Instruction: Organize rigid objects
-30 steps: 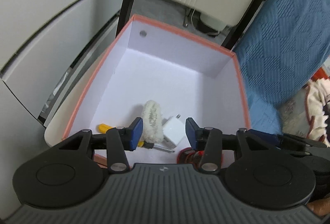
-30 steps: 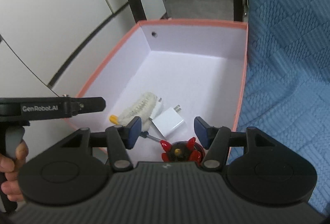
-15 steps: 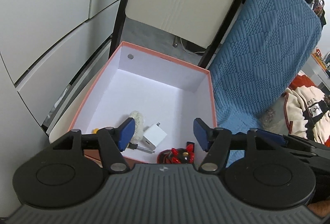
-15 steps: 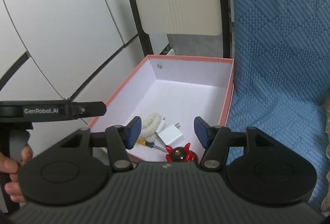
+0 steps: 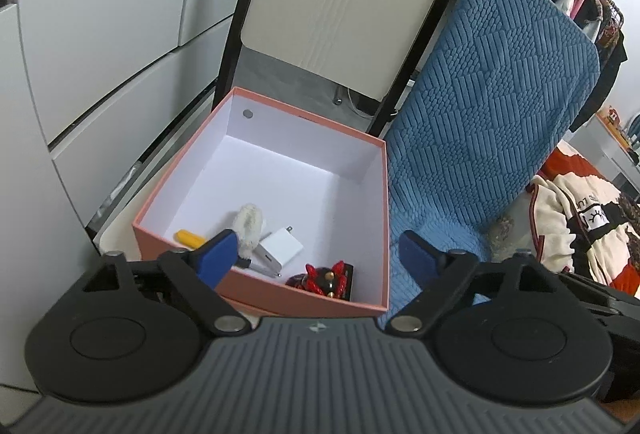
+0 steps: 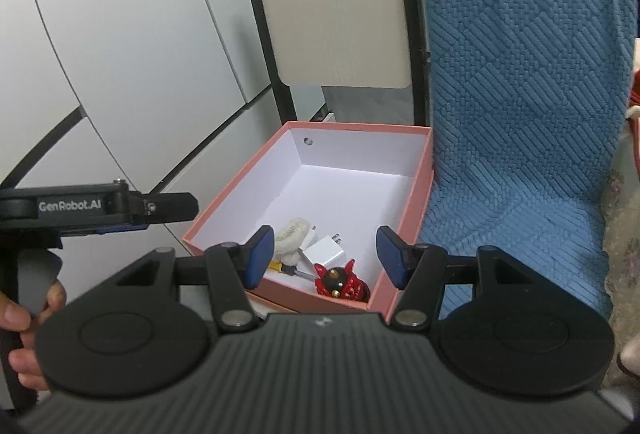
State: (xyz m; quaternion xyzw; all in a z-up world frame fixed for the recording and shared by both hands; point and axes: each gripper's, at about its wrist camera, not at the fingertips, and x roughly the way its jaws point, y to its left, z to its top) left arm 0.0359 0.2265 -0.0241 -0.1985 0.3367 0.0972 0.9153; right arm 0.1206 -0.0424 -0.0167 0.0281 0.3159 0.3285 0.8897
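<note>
Left claw (image 5: pixel 316 254): spread wide, holds nothing; hangs above the near edge of the box, blue fingertips (image 5: pixel 218 254) on both sides of the near-right corner region.
Right claw (image 6: pixel 326 254): spread too, nothing between the tips; it hangs over the near part of the box.
Box (image 5: pixel 384 218): pink outside, white inside, lid off; stands on a pale surface beside the blue quilted cushion (image 5: pixel 480 138), touching it on the right side. Small round hole in the far wall.
Things in box: all lie in the near part of the bottom, close together.
Charger (image 5: pixel 280 248): white plug adapter w/ two prongs, flat on the bottom, approx. in the middle of the group.
Brush (image 5: pixel 249 224): fluffy white item, just left of the charger, touching or nearly so.
Screwdriver (image 5: pixel 188 237): yellow handle near the left wall, metal shaft goes under the brush toward the charger; partly hidden by the left fingertip.
Red figure (image 6: pixel 340 280): red and black w/ horns and gold dots, in the near-right corner, in front of the charger.
Left hand (image 6: pixel 24 326): seen in right wrist view, wraps the handle of the left device.
Background: beige chair back (image 6: pixel 340 14) behind the box, grey cabinet fronts (image 5: pixel 100 14) at left.
</note>
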